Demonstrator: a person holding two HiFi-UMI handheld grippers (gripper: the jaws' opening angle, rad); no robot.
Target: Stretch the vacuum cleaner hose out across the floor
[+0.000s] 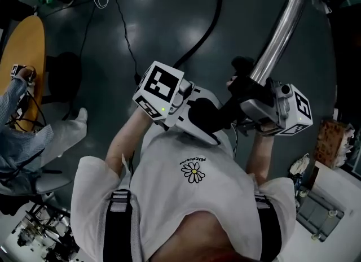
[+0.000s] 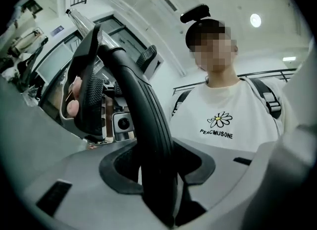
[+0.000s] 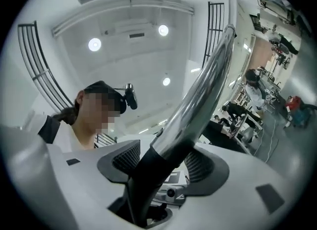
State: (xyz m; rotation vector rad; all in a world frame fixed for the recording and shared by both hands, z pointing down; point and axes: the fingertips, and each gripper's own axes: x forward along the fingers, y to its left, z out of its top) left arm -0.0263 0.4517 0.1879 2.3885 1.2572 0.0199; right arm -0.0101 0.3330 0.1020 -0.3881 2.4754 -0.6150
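Here, a head view steeply down on a dark floor (image 1: 169, 7). At centre, the left gripper (image 2: 157, 174), facing the wearer's white shirt (image 1: 192, 199), jaws closed tight on the black ribbed handle (image 2: 143, 105) of the vacuum cleaner. Handle clamped between the pads, arching up and leftward in the left gripper view. Just to the right, the right gripper (image 3: 159, 167), jaws spread wide round the black collar (image 3: 143, 184) at the foot of the chrome tube (image 1: 282, 29). Collar standing between the pads, no firm pad contact discernible. Tube slanting from the collar toward the upper right corner of the head view, well above the floor. One marker cube (image 1: 161, 86) on the left gripper, a second on the outer side of the right gripper. Hose (image 1: 212, 21), black and thick, lying on the floor beyond the grippers, curving from the top edge of the head view down toward the left gripper, its near end hidden behind the cube. Thin cables (image 1: 121, 26) on the floor left of the hose, apart from it. At far left, a seated person (image 1: 34, 136) in pale trousers beside a rounded wooden table (image 1: 28, 46). In the right gripper view, round ceiling lamps (image 3: 94, 44) overhead.
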